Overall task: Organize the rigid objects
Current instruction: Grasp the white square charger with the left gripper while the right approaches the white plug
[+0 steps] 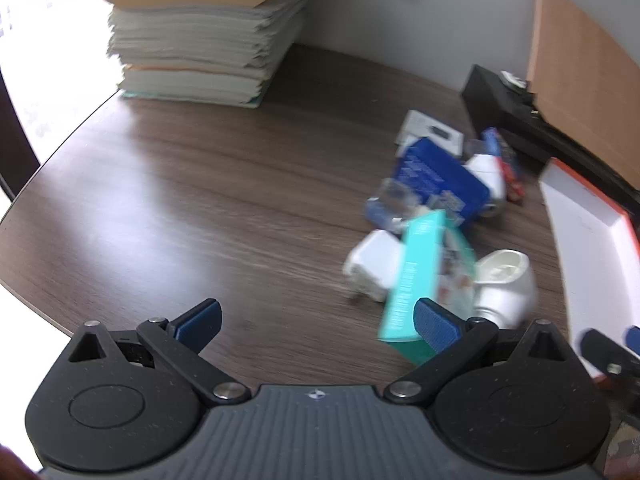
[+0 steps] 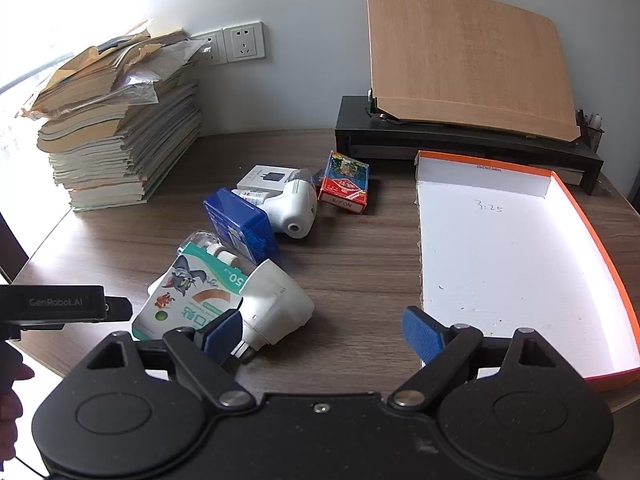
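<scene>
Both my grippers hang over the desk with nothing in them: my right gripper stands spread wide, and my left gripper likewise, bare wood showing between each pair of blue pads.

The clutter lies in a loose line from the desk's near edge toward its back edge, and the white adapter is the nearest piece, lying just ahead of my right gripper's left pad, tipped on its side with its prongs toward me. Its long axis runs diagonally, from the near edge up toward the teal carton it rests against.

The orange-rimmed box lid sits open along the desk's right edge, on the far side of my right gripper from the adapter. My right gripper looks the nearer of the two, though the left wrist view is blurred and I judge that loosely. A pick there likely means shifting left and turning to straddle the adapter's body.
</scene>
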`<state>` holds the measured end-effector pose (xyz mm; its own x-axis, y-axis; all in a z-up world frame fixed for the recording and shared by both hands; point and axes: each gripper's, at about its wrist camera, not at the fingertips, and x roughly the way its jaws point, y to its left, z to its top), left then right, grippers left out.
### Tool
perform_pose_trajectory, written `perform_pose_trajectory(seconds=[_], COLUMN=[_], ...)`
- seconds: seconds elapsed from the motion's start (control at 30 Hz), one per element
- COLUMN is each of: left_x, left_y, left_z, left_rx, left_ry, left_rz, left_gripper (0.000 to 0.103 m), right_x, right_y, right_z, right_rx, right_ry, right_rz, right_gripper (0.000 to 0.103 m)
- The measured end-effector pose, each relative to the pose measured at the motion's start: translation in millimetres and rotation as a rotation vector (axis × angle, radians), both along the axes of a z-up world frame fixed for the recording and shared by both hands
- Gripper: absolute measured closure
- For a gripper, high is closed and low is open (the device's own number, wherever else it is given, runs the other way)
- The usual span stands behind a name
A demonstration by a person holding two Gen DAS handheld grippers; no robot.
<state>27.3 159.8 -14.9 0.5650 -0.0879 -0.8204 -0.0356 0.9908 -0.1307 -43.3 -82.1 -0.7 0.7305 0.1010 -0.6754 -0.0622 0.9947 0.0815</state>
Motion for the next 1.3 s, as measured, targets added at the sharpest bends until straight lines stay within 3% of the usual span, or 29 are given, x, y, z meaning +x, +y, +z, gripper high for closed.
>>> perform_pose_trajectory(seconds=[0.23,0.63,0.83,0.9,1.13,1.3], left_x=[19.0,49.3,50.1,49.0,45.9,36.0], left_y=[-0.8,-36.0,-43.6,-40.2,-19.2,-6.8], left_z=[-23.6,-43.0,-48.5,-46.4,-40.7,-29.8], left_rx=[0.027,0.067,0.131,0.124,0.069,0.034], left_ry=[0.0,-0.09,-0.135,-0.145,-0.132,-0.143], left_rz=[-0.091,-0.278,-0.337,-0.331,-0.272,-0.233], left_gripper=[0.0,0.001,0.034,0.06,0.061,0.061], right_x=[1.9,4.1,10.0,14.2,45.2,74.8], right_y=[-1.0,-18.6,-17.9,-15.7,-3.6,-4.1], right_z=[1.4,-1.1,-3.5,-7.1,-22.5,-41.3], right_rx=[-0.035,-0.048,-0.041,-0.039,-0.001,0.118], right_ry=[0.019,0.032,0.049,0.055,0.081,0.171], right_rz=[-0.015,-0.087,-0.079,-0.066,-0.015,-0.052], right_gripper=[0.001,0.001,0.001,0.001,0.001,0.001])
